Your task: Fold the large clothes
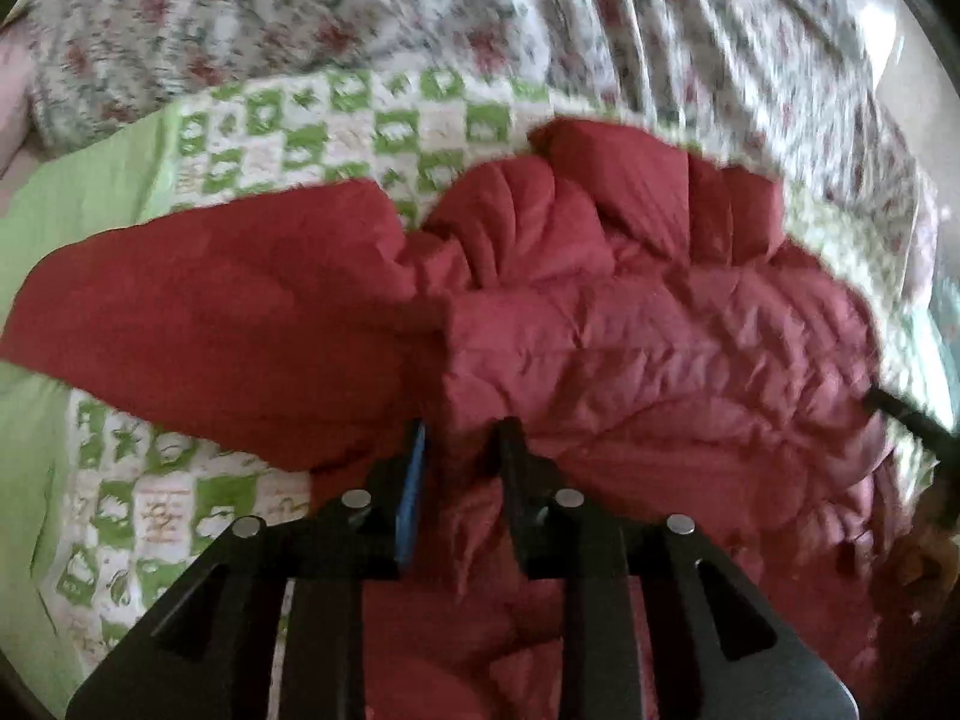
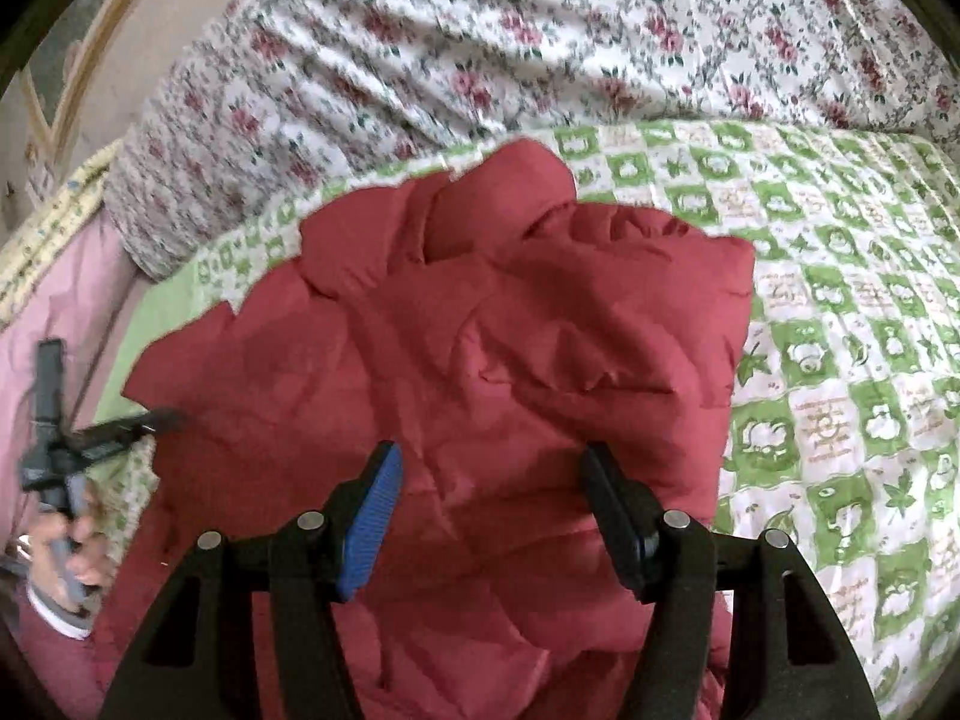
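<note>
Held the left gripper (image 1: 462,438) low over the near hem of the red padded jacket (image 1: 600,330), fingers parted only by a slim gap. Caught no fabric between the pads as far as could be seen, just red cloth showing through the slot beneath. Kept the right gripper (image 2: 492,468) above the same jacket, fingers spread wide and empty, the blue pad (image 2: 369,516) facing in, with the quilted body lying straight below and between them.

Saw, from the right wrist view, a hand (image 2: 72,552) at the far left clutching the other tool's handle, just off the jacket's edge.

Found the jacket spread across the bed, puffy and creased, stitched in bands. Spotted one sleeve (image 1: 210,312) flung out flat to the left in the left wrist view. Noted the collar end (image 1: 600,180) bunched into thick rolls at the far side, away from both pairs of fingers.

Made out a green-and-white checked quilt (image 2: 840,300) under the jacket, showing on every side of it. Beyond that, picked out a rumpled floral cover (image 2: 480,30) heaped along the back, blurred in places, and a pink sheet (image 2: 60,300) at the bed's edge.
</note>
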A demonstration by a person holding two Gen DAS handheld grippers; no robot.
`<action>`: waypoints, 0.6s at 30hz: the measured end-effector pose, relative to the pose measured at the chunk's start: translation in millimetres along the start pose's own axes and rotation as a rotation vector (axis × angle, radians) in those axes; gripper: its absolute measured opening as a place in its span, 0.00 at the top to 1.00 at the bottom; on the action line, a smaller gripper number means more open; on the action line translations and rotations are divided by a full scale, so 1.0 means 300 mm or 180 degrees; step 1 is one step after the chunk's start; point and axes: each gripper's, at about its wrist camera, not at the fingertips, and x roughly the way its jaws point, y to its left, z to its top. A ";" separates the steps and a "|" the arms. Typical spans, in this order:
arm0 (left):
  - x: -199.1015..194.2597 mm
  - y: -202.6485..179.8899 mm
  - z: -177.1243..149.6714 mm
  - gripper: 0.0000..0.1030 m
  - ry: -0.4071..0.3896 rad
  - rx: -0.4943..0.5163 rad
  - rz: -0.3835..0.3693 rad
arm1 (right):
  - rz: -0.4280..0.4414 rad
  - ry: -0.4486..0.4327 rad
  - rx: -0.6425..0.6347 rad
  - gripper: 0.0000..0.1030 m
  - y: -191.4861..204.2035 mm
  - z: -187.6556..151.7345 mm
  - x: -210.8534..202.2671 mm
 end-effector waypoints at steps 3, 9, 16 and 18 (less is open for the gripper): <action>-0.087 0.010 -0.006 0.79 -0.0212 -0.0110 -0.0193 | -0.0063 0.0017 0.0027 0.37 -0.010 -0.017 0.028; -0.077 -0.104 -0.021 0.79 -0.0133 0.0073 -0.0601 | -0.0309 0.0057 -0.0124 0.33 0.005 -0.041 0.078; 0.149 -0.165 -0.066 0.79 0.0274 0.0171 -0.0386 | -0.0450 0.0147 -0.0164 0.31 0.024 -0.033 0.080; 0.161 -0.156 -0.073 0.79 0.0282 0.0124 -0.0425 | -0.0464 0.0126 -0.0173 0.31 0.051 -0.022 0.044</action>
